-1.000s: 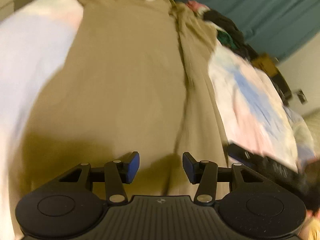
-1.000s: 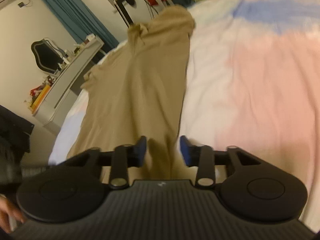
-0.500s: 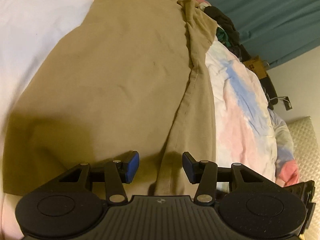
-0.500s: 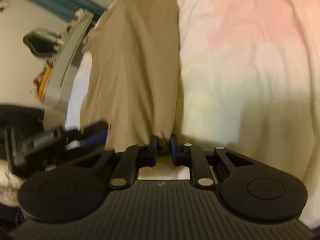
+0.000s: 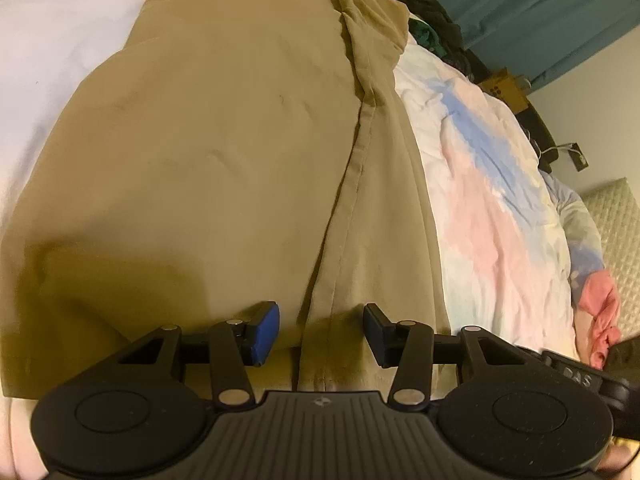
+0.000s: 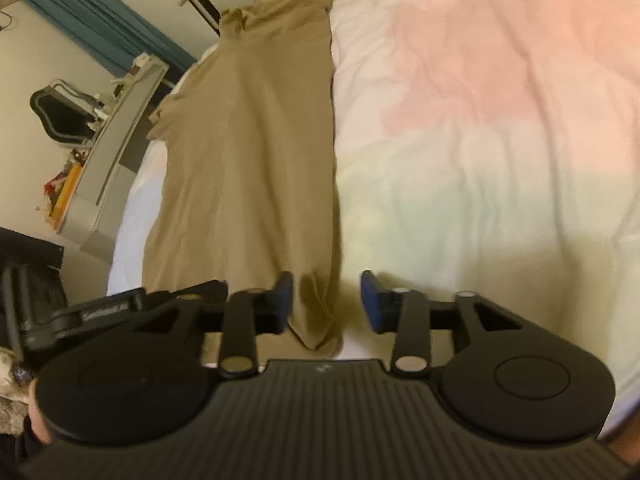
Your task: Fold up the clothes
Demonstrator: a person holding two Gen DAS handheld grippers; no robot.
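Garment [image 5: 224, 152] tan, flat on bed [image 6: 480, 120], hem between both spread hand-held grippers, left [image 5: 320, 334], right [image 6: 326, 304].

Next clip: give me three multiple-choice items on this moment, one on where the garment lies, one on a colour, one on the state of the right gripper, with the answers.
1. Where does the khaki garment lie?
A. On a pastel duvet
B. On a hanger
C. On the floor

2. What colour are the curtains?
A. Red
B. Teal
C. White

3. How does the right gripper stand?
A. Shut on the garment
B. Shut on nothing
C. Open, jaws on either side of the near corner of the garment

Answers:
1 A, the cloth is spread flat on the pink, blue and white bedding.
2 B, teal drapes hang behind the bed in both views.
3 C, a wide gap shows between the blue pads, with the fabric corner in it.
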